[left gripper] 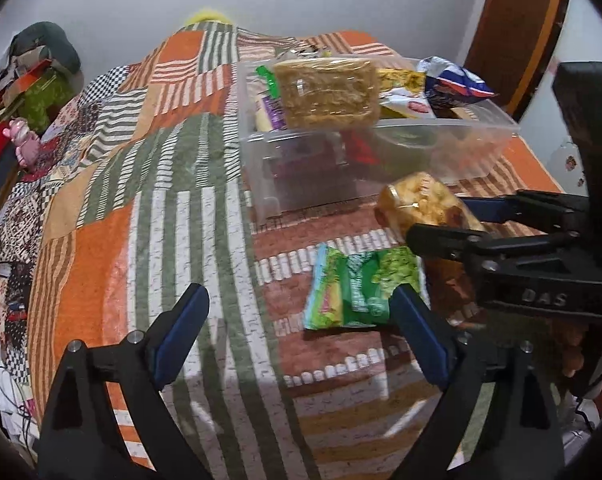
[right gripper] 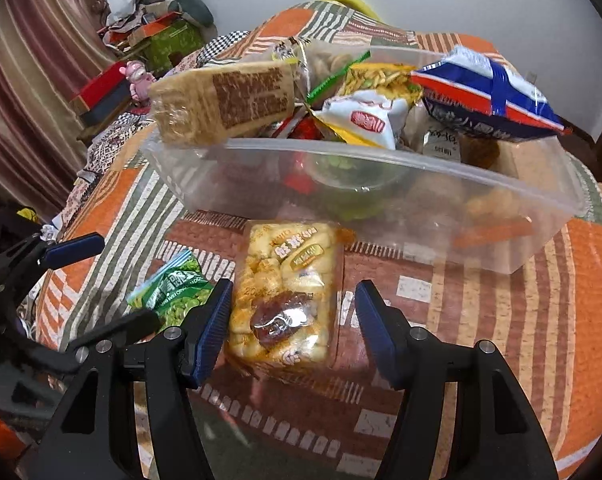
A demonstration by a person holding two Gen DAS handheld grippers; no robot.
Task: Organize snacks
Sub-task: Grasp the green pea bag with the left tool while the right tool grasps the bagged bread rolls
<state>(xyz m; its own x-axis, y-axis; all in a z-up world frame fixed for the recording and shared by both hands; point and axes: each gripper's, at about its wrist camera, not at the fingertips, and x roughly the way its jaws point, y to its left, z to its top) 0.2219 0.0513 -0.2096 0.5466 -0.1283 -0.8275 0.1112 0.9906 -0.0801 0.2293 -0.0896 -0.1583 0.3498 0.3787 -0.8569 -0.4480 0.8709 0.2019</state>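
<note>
— Where are the snacks?
— My left claw gapes, its right finger touching the green packet on the quilt; my right claw spreads around the yellow puff bag before the tub.

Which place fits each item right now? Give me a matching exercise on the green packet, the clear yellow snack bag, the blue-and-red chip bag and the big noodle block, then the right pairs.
Items:
1. green packet
2. clear yellow snack bag
3. blue-and-red chip bag
4. noodle block

Places:
A. on top of the pile, at the bin's left end in the right wrist view
B. on the quilt, between the right gripper's open jaws
C. on the quilt, by the left gripper's right finger
D. over the clear bin's right end

Pairs: 1-C, 2-B, 3-D, 4-A
</note>
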